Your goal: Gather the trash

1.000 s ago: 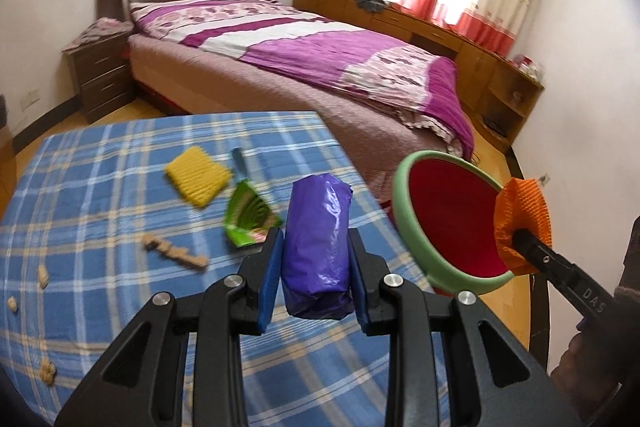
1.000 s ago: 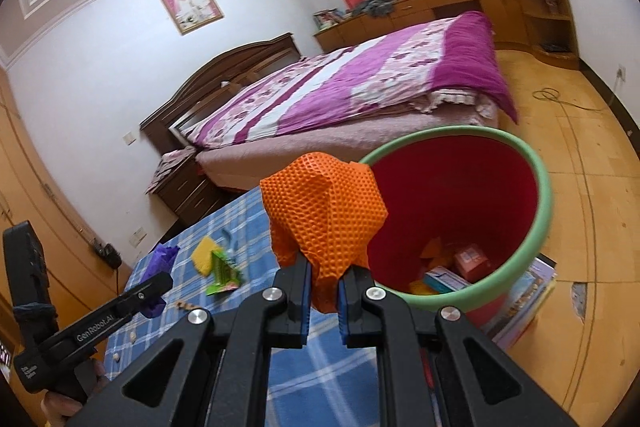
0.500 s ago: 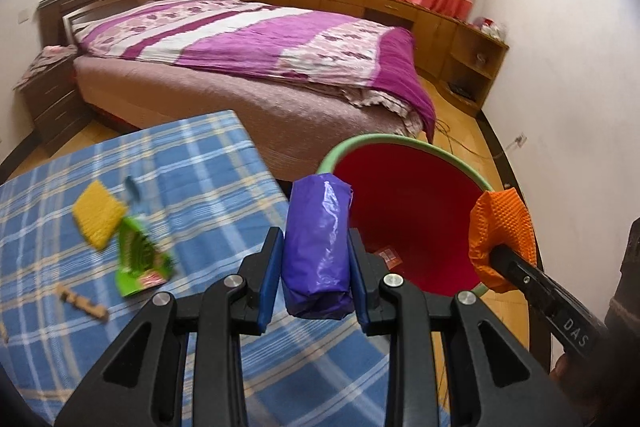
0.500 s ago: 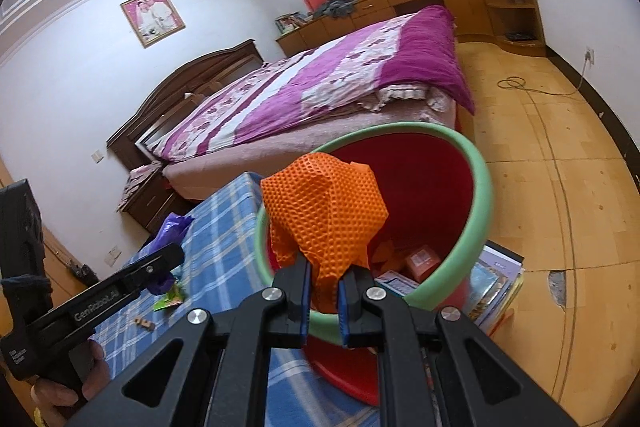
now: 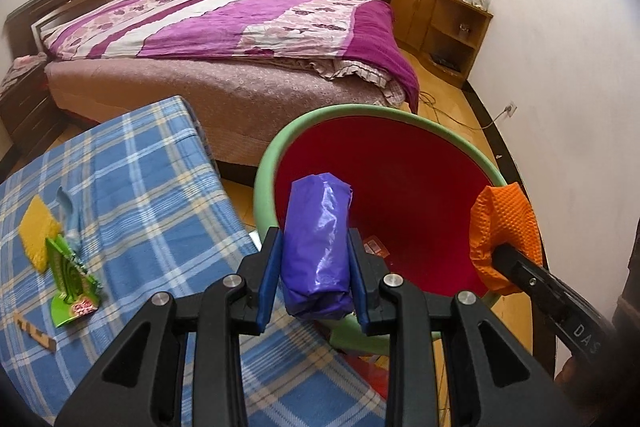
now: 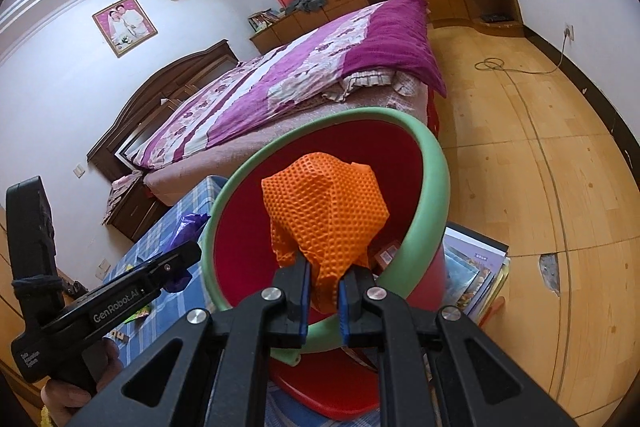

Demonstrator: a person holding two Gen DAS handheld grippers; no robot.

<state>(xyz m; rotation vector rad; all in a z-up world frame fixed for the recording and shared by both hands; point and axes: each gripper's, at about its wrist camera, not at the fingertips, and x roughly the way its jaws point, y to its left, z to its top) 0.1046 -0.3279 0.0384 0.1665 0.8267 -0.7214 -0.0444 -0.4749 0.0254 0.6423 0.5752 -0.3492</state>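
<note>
My left gripper (image 5: 316,279) is shut on a crumpled purple plastic bag (image 5: 318,243) and holds it over the near rim of the red bin with a green rim (image 5: 400,115). My right gripper (image 6: 323,291) is shut on an orange dimpled foam wrap (image 6: 324,211), held over the bin's mouth (image 6: 432,171); the wrap also shows in the left wrist view (image 5: 504,227). Small packets lie at the bin's bottom (image 5: 374,245). The left gripper's body shows in the right wrist view (image 6: 132,291).
On the blue plaid tablecloth (image 5: 132,187) lie a yellow sponge-like piece (image 5: 38,231), a green wrapper (image 5: 70,279) and a small wooden strip (image 5: 34,331). A bed (image 5: 224,39) stands behind. Books (image 6: 476,279) lie on the floor beside the bin.
Both grippers moved right, off the table toward the bin. The purple bag and the orange wrap now hang over the bin's opening. Both grips are unchanged.
</note>
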